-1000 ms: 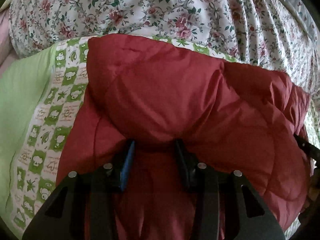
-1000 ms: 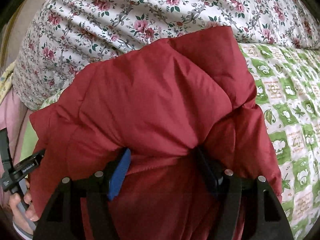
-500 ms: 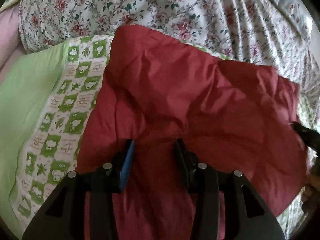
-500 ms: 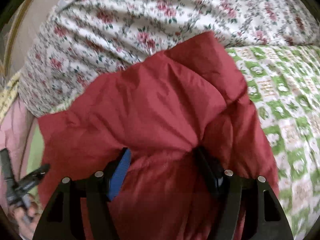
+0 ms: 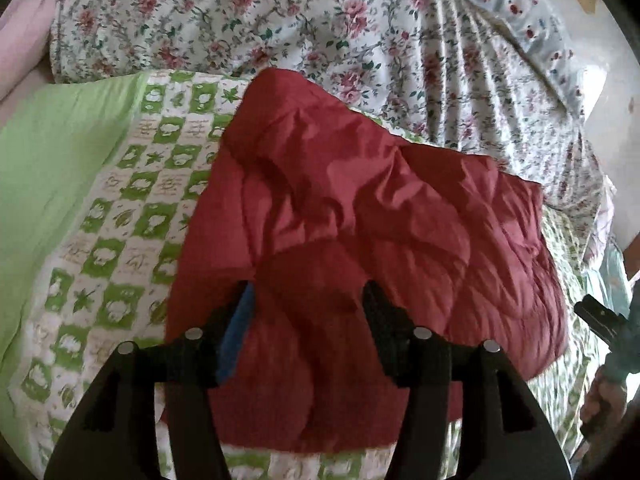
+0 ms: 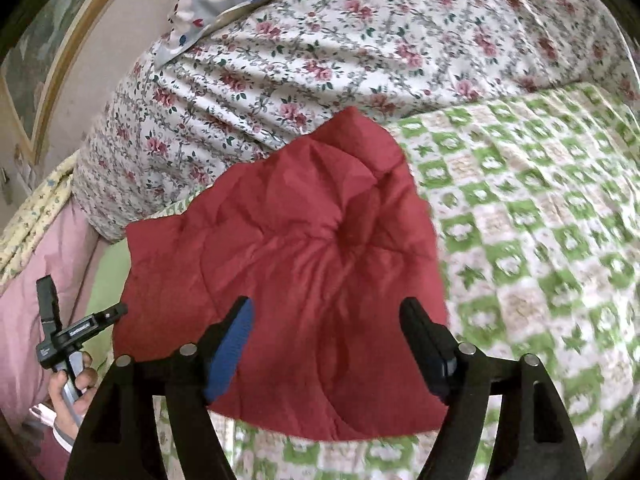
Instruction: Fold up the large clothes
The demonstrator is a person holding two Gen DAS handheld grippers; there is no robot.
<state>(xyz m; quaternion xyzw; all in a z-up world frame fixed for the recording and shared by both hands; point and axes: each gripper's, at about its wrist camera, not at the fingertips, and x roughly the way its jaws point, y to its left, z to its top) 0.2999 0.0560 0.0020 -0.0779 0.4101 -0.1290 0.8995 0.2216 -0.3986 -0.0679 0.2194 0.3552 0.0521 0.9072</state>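
A red quilted padded garment (image 5: 360,220) lies folded into a flat block on the green-and-white checked bedspread (image 5: 120,208). It also shows in the right wrist view (image 6: 304,264). My left gripper (image 5: 308,300) is open and hovers above the garment's near part, holding nothing. My right gripper (image 6: 326,316) is open wide above the garment's near edge, holding nothing. The garment's near edge (image 6: 332,432) lies free on the bedspread (image 6: 540,240).
A floral duvet (image 5: 320,20) is heaped behind the garment. It also shows in the right wrist view (image 6: 360,52). A plain green sheet (image 5: 52,152) lies at the left. The other hand-held gripper shows at the view edges (image 6: 68,332) (image 5: 600,320). A wall with a picture frame (image 6: 44,64) lies beyond.
Both grippers let go of the red garment and drew back and up. The raised fold dropped flat onto the bed.
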